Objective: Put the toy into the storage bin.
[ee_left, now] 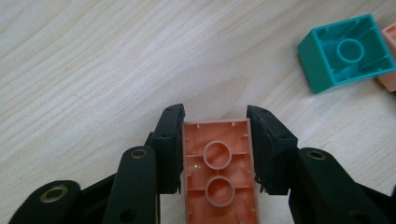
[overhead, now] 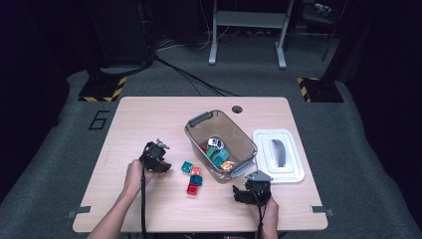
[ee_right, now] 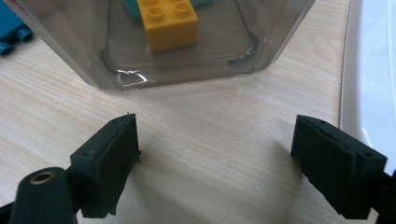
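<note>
Inspecting from the near edge of the table, we find our right gripper resting low over the wood with its jaws spread wide and nothing between them. In the high view this right gripper sits at the near right of the table, just short of the clear plastic bin.

Our left gripper has its jaws pressed against both long sides of a salmon-orange brick, which lies hollow side up, two round tubes showing inside it. The brick is held at the table surface; whether it is lifted clear of the wood we cannot tell. In the high view the left gripper sits at the near left of the table.

Just beyond the held brick lies a teal brick, also hollow side up, apart from the jaws. Near it on the table we note a red brick.

Farther on, the bin wall stands directly ahead of the right gripper, with a yellow brick inside against it. A white lid lies just right of the bin.
</note>
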`<state>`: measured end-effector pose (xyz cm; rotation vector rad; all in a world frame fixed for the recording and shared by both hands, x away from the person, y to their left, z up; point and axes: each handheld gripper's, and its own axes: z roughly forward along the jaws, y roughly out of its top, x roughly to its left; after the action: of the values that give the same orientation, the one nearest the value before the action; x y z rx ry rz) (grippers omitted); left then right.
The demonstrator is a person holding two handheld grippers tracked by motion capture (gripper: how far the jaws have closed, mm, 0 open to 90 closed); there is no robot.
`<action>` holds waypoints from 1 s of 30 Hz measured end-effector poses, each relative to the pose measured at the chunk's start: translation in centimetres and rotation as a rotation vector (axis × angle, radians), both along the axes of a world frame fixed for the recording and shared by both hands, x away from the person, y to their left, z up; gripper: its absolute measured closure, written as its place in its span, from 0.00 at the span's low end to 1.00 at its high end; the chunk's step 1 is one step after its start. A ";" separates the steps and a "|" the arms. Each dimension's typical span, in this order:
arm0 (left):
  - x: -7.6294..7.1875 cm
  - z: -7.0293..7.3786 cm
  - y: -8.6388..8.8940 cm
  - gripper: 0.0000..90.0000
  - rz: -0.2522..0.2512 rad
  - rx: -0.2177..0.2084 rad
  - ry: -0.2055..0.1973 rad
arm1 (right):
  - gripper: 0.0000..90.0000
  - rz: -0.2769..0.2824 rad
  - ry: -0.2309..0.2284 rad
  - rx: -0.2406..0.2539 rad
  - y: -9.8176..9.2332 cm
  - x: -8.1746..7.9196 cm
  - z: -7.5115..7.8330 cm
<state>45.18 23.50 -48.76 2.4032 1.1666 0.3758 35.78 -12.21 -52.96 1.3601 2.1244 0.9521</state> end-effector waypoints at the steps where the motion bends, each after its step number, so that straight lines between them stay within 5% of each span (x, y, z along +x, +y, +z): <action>1: -0.1 0.1 -0.1 0.65 0.001 -0.012 -0.002 | 0.16 -0.001 0.000 0.000 0.0 0.0 0.0; 30: 0.0 4.3 -0.6 0.66 -0.019 -0.053 -0.099 | 0.16 0.001 0.002 0.001 0.0 0.0 0.0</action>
<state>45.16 22.93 -44.44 2.3206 1.0961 0.4469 35.81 -12.23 -52.97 1.3615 2.1261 0.9524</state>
